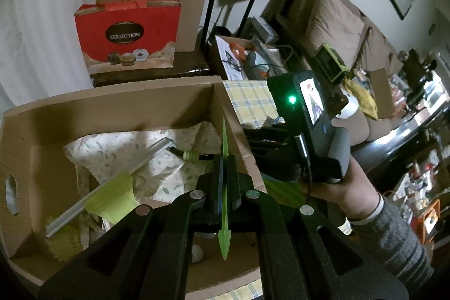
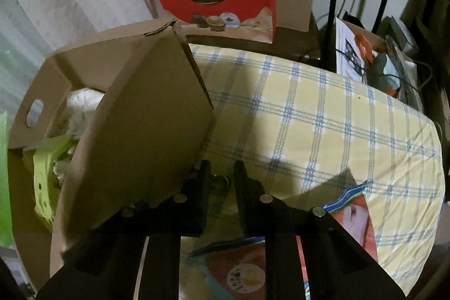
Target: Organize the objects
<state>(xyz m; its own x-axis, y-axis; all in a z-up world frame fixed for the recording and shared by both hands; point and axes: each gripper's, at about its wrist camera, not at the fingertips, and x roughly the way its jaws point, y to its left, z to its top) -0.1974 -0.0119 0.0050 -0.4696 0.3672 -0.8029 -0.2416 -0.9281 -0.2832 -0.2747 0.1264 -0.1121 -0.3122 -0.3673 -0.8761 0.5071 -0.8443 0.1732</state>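
Note:
My left gripper (image 1: pixel 224 159) hangs over an open cardboard box (image 1: pixel 112 103), shut on a thin flat green plastic piece (image 1: pixel 223 131) seen edge-on. In the box lie a floral cloth (image 1: pixel 118 148), a silver rod (image 1: pixel 135 165) and light green items (image 1: pixel 112 198). My right gripper (image 2: pixel 222 170) sits low beside the box's outer wall (image 2: pixel 140 117), above a colourful snack packet (image 2: pixel 351 215). Its jaws stand narrow on a small dark greenish thing (image 2: pixel 220 179); I cannot tell what it is. A hand (image 1: pixel 346 193) holds the right gripper (image 1: pixel 253 138) in the left wrist view.
A yellow and blue checked cloth (image 2: pixel 323 108) covers the surface right of the box. A red gift bag (image 1: pixel 128 35) and a brown paper bag (image 1: pixel 188 13) stand behind. Two black speaker stands (image 1: pixel 209 4), an open box of clutter (image 1: pixel 247 58) and a sofa (image 1: pixel 332 18) lie further right.

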